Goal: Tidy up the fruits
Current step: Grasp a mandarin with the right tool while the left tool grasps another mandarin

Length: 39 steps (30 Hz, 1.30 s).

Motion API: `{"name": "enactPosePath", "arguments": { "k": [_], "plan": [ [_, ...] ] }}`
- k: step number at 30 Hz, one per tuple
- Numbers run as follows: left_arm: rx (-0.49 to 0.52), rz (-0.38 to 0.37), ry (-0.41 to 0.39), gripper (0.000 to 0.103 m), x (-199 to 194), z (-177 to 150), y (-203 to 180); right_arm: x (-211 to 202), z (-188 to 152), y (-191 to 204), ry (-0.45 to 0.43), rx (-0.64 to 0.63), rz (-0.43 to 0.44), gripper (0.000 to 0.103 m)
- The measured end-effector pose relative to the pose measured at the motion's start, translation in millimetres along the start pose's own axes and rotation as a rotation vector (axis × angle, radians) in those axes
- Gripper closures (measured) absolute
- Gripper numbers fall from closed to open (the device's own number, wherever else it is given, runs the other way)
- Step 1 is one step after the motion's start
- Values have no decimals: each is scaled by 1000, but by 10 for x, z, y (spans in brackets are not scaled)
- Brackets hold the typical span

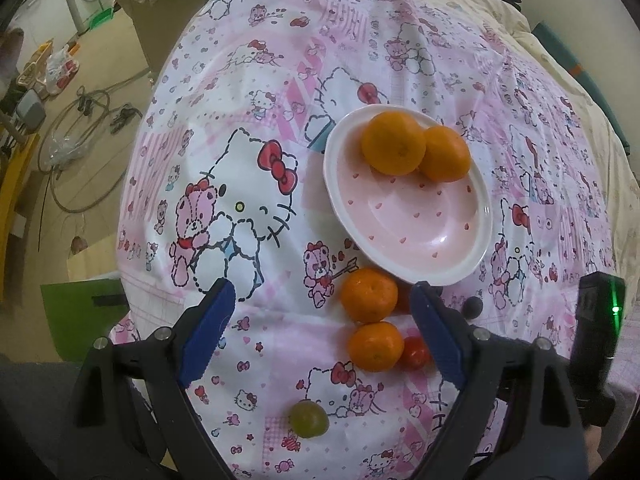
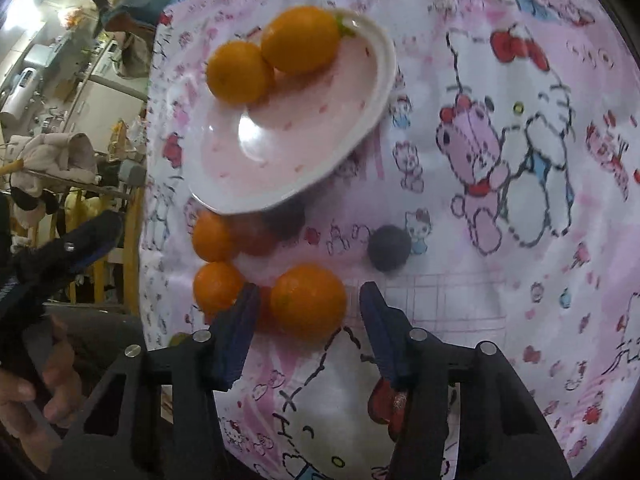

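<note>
**Two oranges on the plate, the rest loose on the cloth**

In the left wrist view, the left gripper [image 1: 322, 304] hangs with its blue fingers spread wide and nothing between the pads. Past its tips a green grape [image 1: 309, 419] lies alone on the pink cartoon tablecloth [image 1: 240, 100]. Further right, two loose oranges [image 1: 369, 294] sit one behind the other, a small red tomato [image 1: 416, 353] touching the nearer one, and a dark berry [image 1: 472, 306] just beside the right finger. Beyond them stands the pink plate [image 1: 420, 216], with two plated oranges [image 1: 394, 142] touching at its far edge.

In the right wrist view, a hand [image 2: 36, 384] shows at the left edge. The right gripper [image 2: 306, 300] is lowered over a large orange [image 2: 308, 300]; the fruit lies between the fingers, with a clear gap on its right side, so it is not yet grasped.
</note>
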<state>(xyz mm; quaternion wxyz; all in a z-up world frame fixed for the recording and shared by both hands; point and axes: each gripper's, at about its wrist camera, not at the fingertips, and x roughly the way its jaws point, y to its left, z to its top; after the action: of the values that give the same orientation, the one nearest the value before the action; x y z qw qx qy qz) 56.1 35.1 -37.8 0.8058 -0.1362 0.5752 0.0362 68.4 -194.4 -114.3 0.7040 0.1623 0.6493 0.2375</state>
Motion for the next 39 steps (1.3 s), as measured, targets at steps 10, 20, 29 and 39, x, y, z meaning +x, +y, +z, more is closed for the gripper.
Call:
{"name": "enactPosePath", "arguments": {
  "k": [10,20,29,39],
  "plan": [
    [-9,4,6,16,29,4,37,90,11,-3,21,10,23,60],
    [41,20,62,16,171,-101,-43,-131,12,-34,-50,10,35,60],
    [94,-8,157,18,371,-272,-256,-427,-1,-113,-124,18,47,60],
    [-55,-153,300,54,640,-337,-244,-561,-6,-189,-161,29,45,60]
  ]
}}
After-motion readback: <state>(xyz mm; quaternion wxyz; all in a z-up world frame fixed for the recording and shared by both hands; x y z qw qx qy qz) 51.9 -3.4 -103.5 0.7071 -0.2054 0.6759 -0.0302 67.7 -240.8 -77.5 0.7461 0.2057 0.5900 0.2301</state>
